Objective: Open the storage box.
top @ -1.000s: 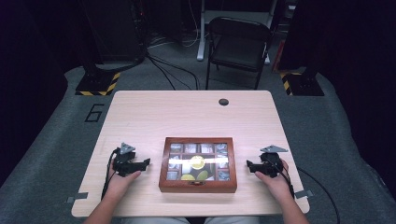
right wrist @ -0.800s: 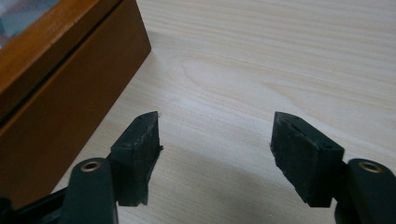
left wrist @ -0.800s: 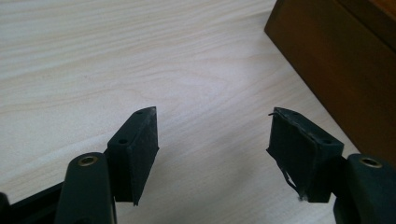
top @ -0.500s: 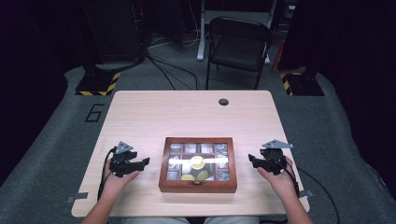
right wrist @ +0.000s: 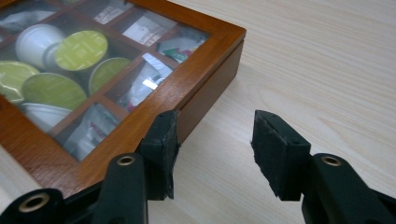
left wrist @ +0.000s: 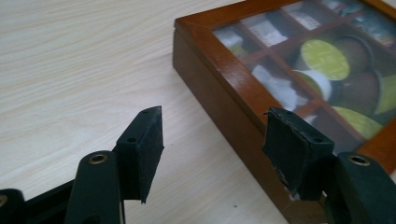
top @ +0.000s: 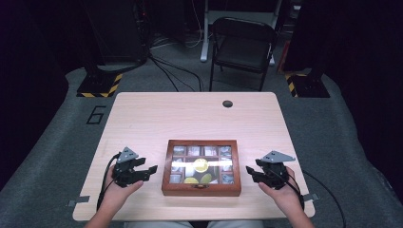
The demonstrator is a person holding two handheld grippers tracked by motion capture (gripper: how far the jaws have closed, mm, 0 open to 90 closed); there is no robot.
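Left gripper (top: 149, 170) sits in my left hand (top: 119, 190) just left of the wooden box (top: 201, 190), its jaws part open with nothing between them; they have just been closing. In the left gripper view, the two black pads (left wrist: 144, 149) frame bare table and the box's near side wall (left wrist: 219, 107), close by but not touching.

My right gripper (top: 250, 173) mirrors it on the box's right side, held in my right hand (top: 285, 194), jaws also part open, empty, and just now narrowing. In the right gripper view, one pad (right wrist: 161, 149) stands in front of the box's corner; I cannot tell whether it touches.

That wooden box lies shut near my edge of the light wood table (top: 190, 118), between both grippers. Its glass lid shows a grid of compartments holding green-topped coffee capsules (right wrist: 80, 49) and pale sachets (right wrist: 144, 79).

Farther off, a dark round grommet (top: 227, 103) marks the table's far side. Beyond the table stands a black folding chair (top: 242, 45), with cables (top: 166, 61) on the grey floor and a yellow-black striped base (top: 100, 85) at left.
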